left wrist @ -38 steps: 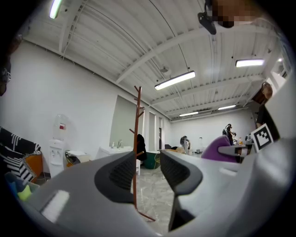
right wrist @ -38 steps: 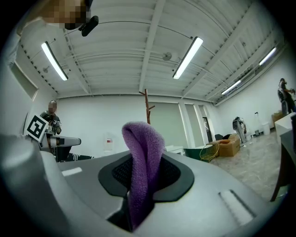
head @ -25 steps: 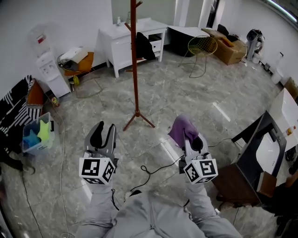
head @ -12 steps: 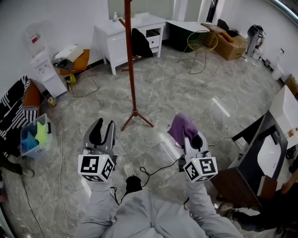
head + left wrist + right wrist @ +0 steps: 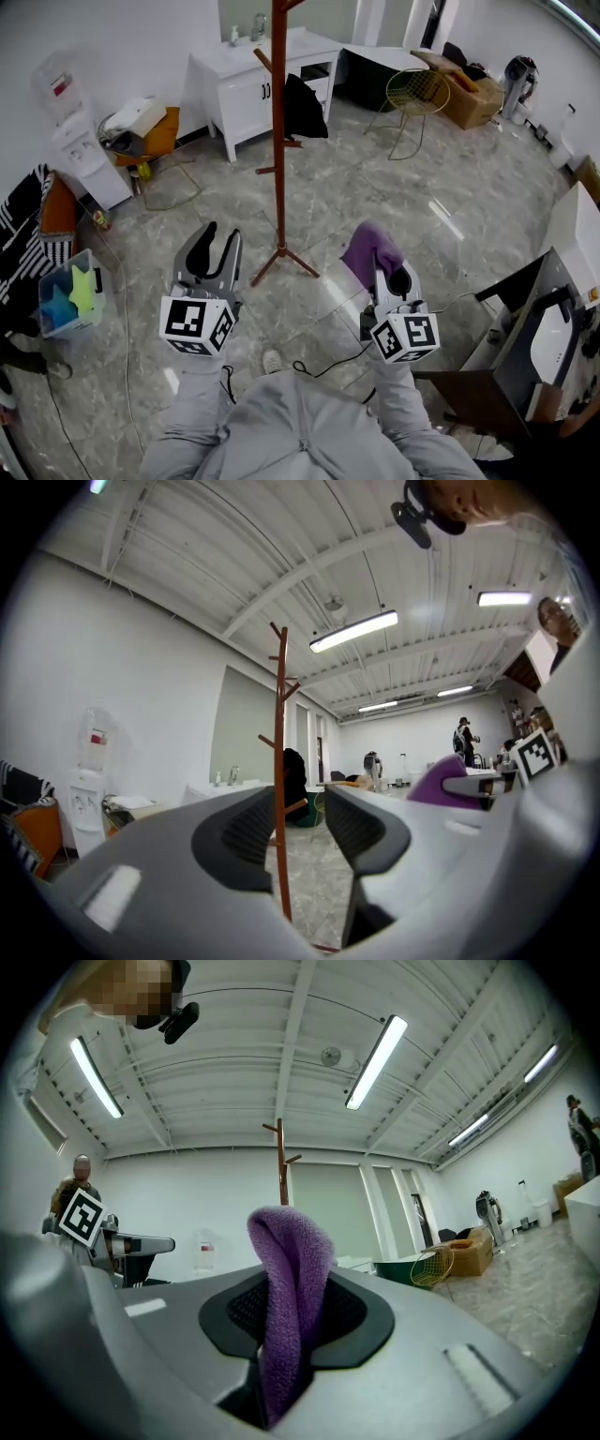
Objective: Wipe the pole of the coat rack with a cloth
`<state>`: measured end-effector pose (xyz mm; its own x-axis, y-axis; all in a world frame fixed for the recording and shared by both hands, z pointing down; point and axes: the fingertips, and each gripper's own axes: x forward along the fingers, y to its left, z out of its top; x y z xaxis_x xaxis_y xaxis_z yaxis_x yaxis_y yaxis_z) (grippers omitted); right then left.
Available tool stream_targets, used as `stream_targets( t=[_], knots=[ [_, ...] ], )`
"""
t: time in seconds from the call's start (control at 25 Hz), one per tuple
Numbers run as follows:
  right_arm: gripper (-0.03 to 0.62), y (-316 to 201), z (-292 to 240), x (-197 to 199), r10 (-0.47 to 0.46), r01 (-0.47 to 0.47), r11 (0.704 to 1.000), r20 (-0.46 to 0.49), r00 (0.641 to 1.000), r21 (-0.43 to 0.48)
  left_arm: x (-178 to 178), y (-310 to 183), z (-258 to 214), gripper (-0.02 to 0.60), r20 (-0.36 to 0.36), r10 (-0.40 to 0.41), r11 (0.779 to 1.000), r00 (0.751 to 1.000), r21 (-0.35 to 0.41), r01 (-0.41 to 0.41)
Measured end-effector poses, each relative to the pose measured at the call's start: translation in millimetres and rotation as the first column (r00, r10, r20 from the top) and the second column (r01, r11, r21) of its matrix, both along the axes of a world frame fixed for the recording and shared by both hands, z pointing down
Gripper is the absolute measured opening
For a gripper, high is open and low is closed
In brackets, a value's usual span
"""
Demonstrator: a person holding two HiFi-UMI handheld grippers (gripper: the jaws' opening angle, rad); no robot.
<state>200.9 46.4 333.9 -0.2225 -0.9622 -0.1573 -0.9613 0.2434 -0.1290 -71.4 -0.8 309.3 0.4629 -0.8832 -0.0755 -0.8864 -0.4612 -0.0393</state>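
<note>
The reddish-brown coat rack pole (image 5: 278,141) stands upright on the marble floor, feet spread at its base (image 5: 281,258), ahead of both grippers. My left gripper (image 5: 216,246) is open and empty; the pole (image 5: 280,780) shows through the gap between its jaws. Pinched in my right gripper (image 5: 380,261) is a folded purple cloth (image 5: 367,253), which sticks up between the jaws (image 5: 289,1297). The pole top (image 5: 280,1162) rises behind the cloth. Neither gripper touches the rack.
A white cabinet (image 5: 246,80) with a dark garment (image 5: 304,105) stands behind the rack. A water dispenser (image 5: 82,150) and a bin of coloured things (image 5: 67,291) are at the left. A yellow wire chair (image 5: 416,98), boxes and a desk (image 5: 553,319) are at the right. Black cables (image 5: 319,361) lie on the floor.
The view has shifted; the coat rack now sits slightly further right and closer, between the grippers. Both grippers keep their pose, the cloth still held in the right one.
</note>
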Motion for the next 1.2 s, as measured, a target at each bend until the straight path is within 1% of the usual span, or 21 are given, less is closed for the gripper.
stream_targets(
  t=[0.24, 0.48, 0.6, 0.72, 0.84, 0.96, 1.08, 1.2],
  knots=[
    [0.078, -65, -11, -30, 0.021, -0.021, 1.0, 0.007, 1.0, 0.023, -20, -68, -2, 0.172, 0.008, 0.043, 0.999, 0.999, 0.0, -0.043],
    [0.078, -104, -36, -43, 0.024, -0.022, 0.998, -0.023, 0.999, 0.059, -22, -108, 0, 0.172, 0.012, 0.066, 0.998, 0.998, -0.007, -0.066],
    [0.078, -122, -54, -51, 0.001, 0.004, 0.995, -0.054, 0.999, 0.097, -19, -122, 3, 0.172, 0.008, 0.068, 0.998, 0.998, -0.016, -0.068],
    [0.078, -141, -74, -60, -0.047, 0.056, 0.988, -0.072, 0.996, 0.141, -17, -135, 8, 0.172, 0.006, 0.054, 0.998, 0.999, -0.026, -0.053],
    [0.078, -164, -99, -76, -0.115, 0.134, 0.972, -0.104, 0.988, 0.195, -21, -149, 10, 0.172, -0.001, 0.01, 1.0, 1.0, -0.028, -0.01],
    [0.078, -186, -124, -93, -0.169, 0.212, 0.944, -0.181, 0.969, 0.252, -24, -162, 9, 0.172, -0.009, -0.035, 0.999, 0.999, -0.027, 0.034],
    [0.078, -206, -150, -110, -0.185, 0.27, 0.912, -0.277, 0.943, 0.31, -27, -174, 3, 0.172, -0.023, -0.08, 0.997, 0.996, -0.012, 0.08],
    [0.078, -227, -174, -125, -0.175, 0.307, 0.881, -0.354, 0.919, 0.36, -32, -183, 1, 0.172, -0.029, -0.115, 0.993, 0.993, -0.006, 0.115]
  ],
)
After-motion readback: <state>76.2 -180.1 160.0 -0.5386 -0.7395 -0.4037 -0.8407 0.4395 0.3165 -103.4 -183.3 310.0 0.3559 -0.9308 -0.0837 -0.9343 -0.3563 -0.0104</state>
